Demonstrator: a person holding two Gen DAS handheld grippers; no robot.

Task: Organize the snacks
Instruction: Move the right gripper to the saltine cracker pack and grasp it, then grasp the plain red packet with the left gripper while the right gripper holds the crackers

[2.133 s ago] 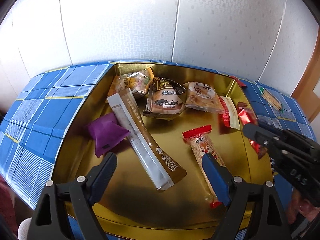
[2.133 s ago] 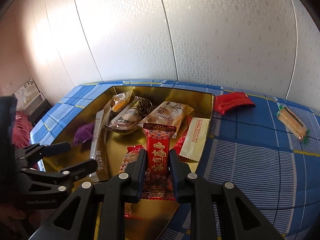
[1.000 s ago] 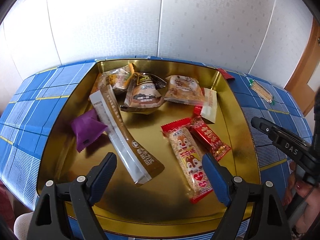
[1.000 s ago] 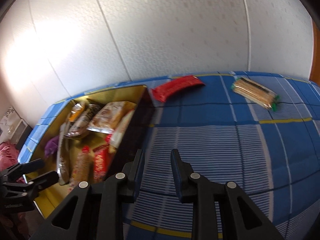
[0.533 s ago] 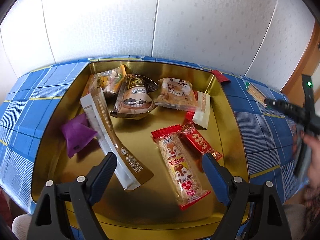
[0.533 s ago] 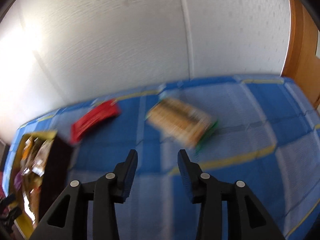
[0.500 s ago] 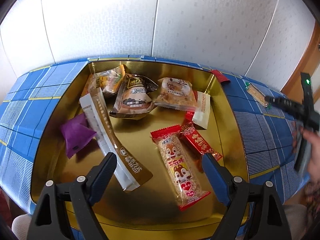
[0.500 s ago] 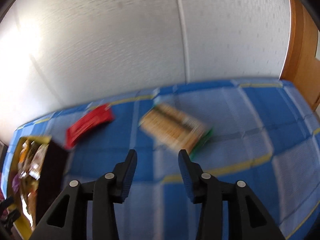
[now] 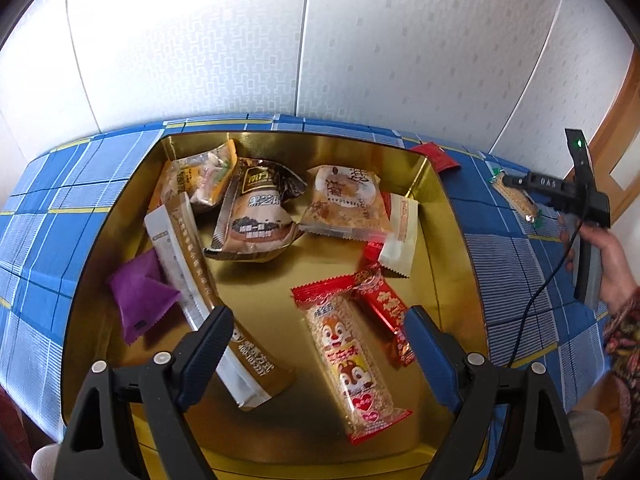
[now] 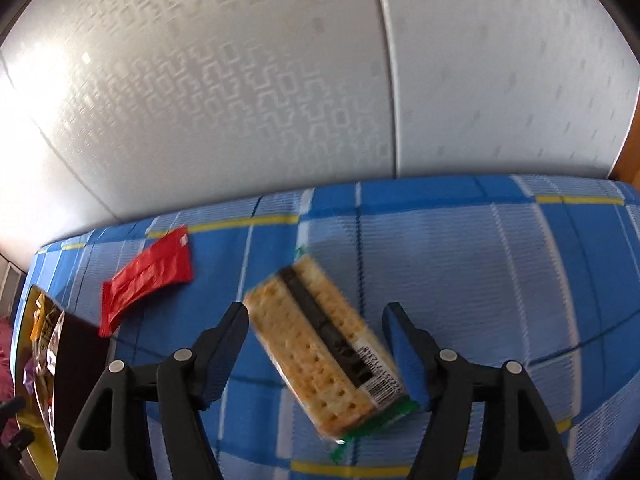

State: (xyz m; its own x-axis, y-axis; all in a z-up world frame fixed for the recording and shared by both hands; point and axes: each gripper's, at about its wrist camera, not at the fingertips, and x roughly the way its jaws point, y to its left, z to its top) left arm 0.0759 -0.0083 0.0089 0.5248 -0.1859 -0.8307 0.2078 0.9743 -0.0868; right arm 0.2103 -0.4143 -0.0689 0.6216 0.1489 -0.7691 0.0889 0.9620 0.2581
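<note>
Now over the blue checked tablecloth (image 10: 460, 264) of the tabletop, with right tongs (image 10: 316, 344) spread and just opened wider, straddling a clear-wrapped pack of cracker sandwiches with a dark filling and green ends (image 10: 320, 356). Pack lying flat on the cloth between the two blue pads (image 10: 404, 344), at a slant; left pad very close to its far corner, contact impossible to tell because of blur. Flat red foil packet (image 10: 148, 276) to the far left of it, also on the cloth, near the gold metal tray (image 9: 448, 248).

Left tongs (image 9: 316, 340) spread wide and empty above the near part of the tray. Inside the tray: a purple pouch (image 9: 140, 296) at the left, a long brown and white sachet (image 9: 200, 288) beside it, a red squirrel-print rice bar (image 9: 348, 356) near the right pad, a smaller red candy bar (image 9: 384, 308) touching it, and several brown and beige bags (image 9: 256, 212) at the far side. Hand (image 9: 608, 260) gripping the right tongs' handle at the right edge.
</note>
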